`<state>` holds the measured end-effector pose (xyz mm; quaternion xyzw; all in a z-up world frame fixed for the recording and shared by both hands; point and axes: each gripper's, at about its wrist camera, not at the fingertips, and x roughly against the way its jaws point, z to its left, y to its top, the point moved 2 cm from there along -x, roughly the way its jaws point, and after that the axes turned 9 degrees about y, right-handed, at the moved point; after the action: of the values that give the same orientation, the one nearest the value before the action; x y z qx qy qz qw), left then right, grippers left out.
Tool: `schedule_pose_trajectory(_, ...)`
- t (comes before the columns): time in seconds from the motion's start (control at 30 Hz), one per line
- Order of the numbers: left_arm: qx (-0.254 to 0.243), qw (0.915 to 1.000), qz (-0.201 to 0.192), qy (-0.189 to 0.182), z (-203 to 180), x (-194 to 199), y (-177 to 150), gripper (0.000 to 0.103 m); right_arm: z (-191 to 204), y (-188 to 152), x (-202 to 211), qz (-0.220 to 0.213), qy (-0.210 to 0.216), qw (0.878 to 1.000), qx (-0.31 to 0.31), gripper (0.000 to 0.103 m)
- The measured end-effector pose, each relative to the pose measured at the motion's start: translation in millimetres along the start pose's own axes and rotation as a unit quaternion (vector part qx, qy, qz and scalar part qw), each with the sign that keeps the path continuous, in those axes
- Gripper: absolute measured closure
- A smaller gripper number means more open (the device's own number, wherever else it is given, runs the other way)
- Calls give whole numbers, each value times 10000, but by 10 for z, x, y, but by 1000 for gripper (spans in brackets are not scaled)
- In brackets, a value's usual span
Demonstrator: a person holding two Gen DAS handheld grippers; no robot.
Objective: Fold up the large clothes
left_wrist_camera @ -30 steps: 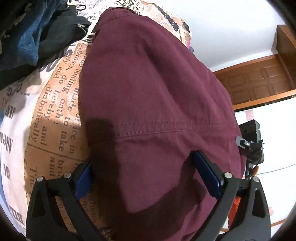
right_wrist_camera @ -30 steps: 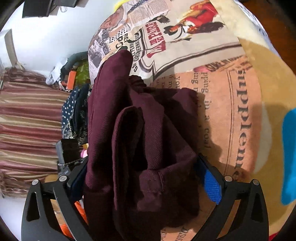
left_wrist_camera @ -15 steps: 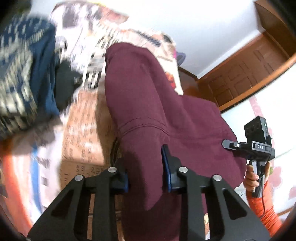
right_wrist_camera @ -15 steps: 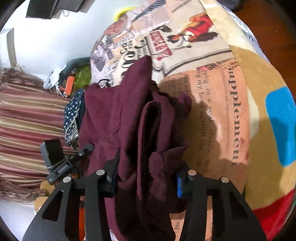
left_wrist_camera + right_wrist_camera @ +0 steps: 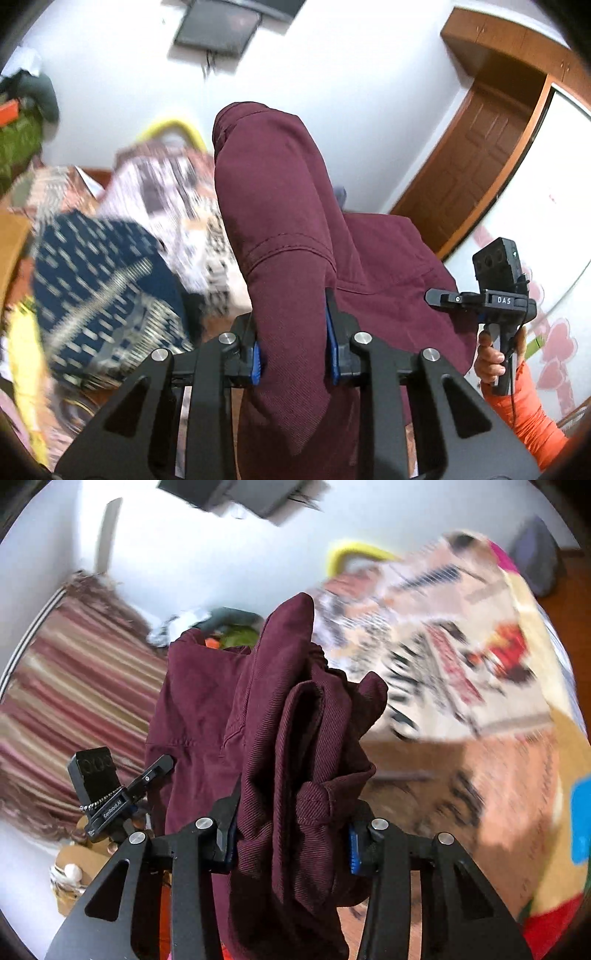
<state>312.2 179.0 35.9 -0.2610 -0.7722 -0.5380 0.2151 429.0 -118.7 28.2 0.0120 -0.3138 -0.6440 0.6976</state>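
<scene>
A large maroon garment (image 5: 280, 221) hangs in the air between my two grippers, lifted off the bed. My left gripper (image 5: 293, 347) is shut on a thick fold of it. My right gripper (image 5: 291, 834) is shut on a bunched edge of the same garment (image 5: 273, 709). The right gripper also shows in the left wrist view (image 5: 495, 288), held by a hand in an orange sleeve. The left gripper shows in the right wrist view (image 5: 110, 794). The fabric hides most of both grippers' pads.
A bed with a newspaper-print blanket (image 5: 461, 657) lies below. A dark blue patterned cloth (image 5: 99, 280) lies on it at the left. A striped curtain (image 5: 62, 686), a wooden door (image 5: 480, 155) and a white wall with a mounted screen (image 5: 221, 26) surround the bed.
Both grippers closed on the maroon garment and lifted it up off the bed. The views tilted upward toward the wall.
</scene>
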Motion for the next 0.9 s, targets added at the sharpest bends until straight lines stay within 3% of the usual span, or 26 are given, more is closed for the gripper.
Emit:
schedule_pose_trajectory(0.2,101,9981,-525,321,544,534,335,77,475,286,-597,-23,410,9979,508,64)
schedule_pose_trajectory(0.4,364,9949,-614,720,1247,610,431,77,603,438,-1422,207,694,9955,608,64)
schedule_pose_trajectory(0.53,630,9924,-464,948,1739,434,404,77,496,493,-2019,471,702,9950,539,65)
schedule_pose_trajectory(0.7,1083,9841,318,1370,2465,-251,195,77,79,499,-2706,935,290,9952,54,65)
schedule_pose_trajectory(0.77,1046,9812,416,1568,2620,-408,91,71,-119,416,-2959,1069,-144,9941,94,64)
schedule_pose_trajectory(0.9,730,9779,470,1901,2715,-574,-60,60,-255,363,-3048,1003,-205,9946,181,60)
